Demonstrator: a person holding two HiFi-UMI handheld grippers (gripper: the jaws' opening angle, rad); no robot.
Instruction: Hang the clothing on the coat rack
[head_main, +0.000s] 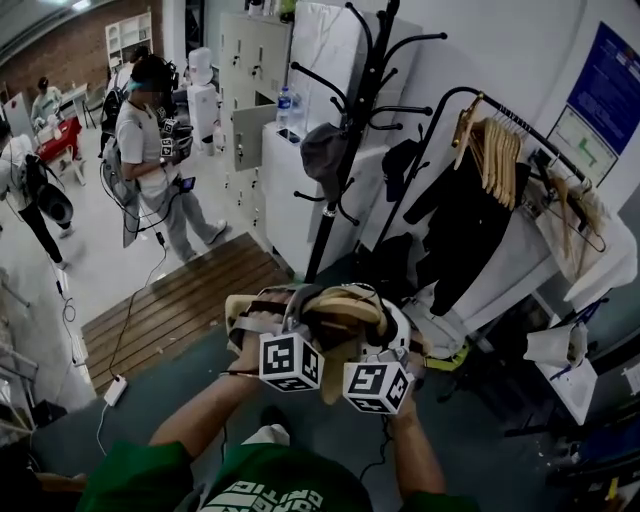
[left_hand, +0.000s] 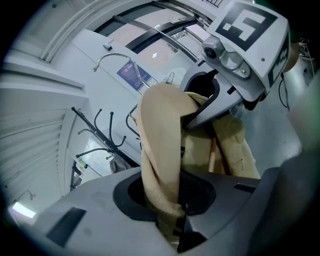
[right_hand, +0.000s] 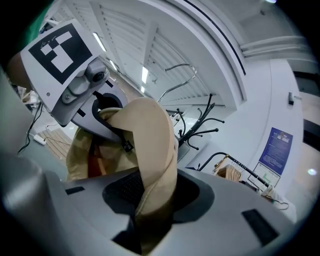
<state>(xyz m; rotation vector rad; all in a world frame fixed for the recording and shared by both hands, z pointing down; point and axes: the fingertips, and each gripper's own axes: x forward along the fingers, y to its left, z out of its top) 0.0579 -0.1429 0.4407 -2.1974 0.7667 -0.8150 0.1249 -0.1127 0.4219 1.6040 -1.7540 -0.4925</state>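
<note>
You are holding the beige garment (head_main: 340, 308) in front of your chest with both tools. The left gripper (left_hand: 169, 199) is clamping a twisted fold of it, and the right gripper (right_hand: 150, 200) is also pressing its jaws on a thick fold, so the cloth is hanging between them. There is not much writing to read. The marker cubes (head_main: 290, 360) are showing only black and white squares. The small black tag (left_hand: 183, 150) on the garment is too small to read, and the white print on your green shirt (head_main: 250, 492) is partly cut off. The blue poster (head_main: 610, 85) on the wall is carrying text, but it is too fine to make out. The black coat rack (head_main: 365, 110) is standing ahead of you, upright, and a grey cap (head_main: 325, 150) is occupying one of its lower hooks. A dark bundle (head_main: 395, 265) is lying at its foot, between you and the pole. A white cabinet (head_main: 290, 190) is standing just behind the rack, with a water bottle (head_main: 284, 105) on top. To the right, a clothes rail (head_main: 520, 125) is bearing wooden hangers (head_main: 495, 150) and a black garment (head_main: 465, 220). Another person (head_main: 150, 150) is standing well apart at the left, beyond the wooden platform (head_main: 180, 300).
</note>
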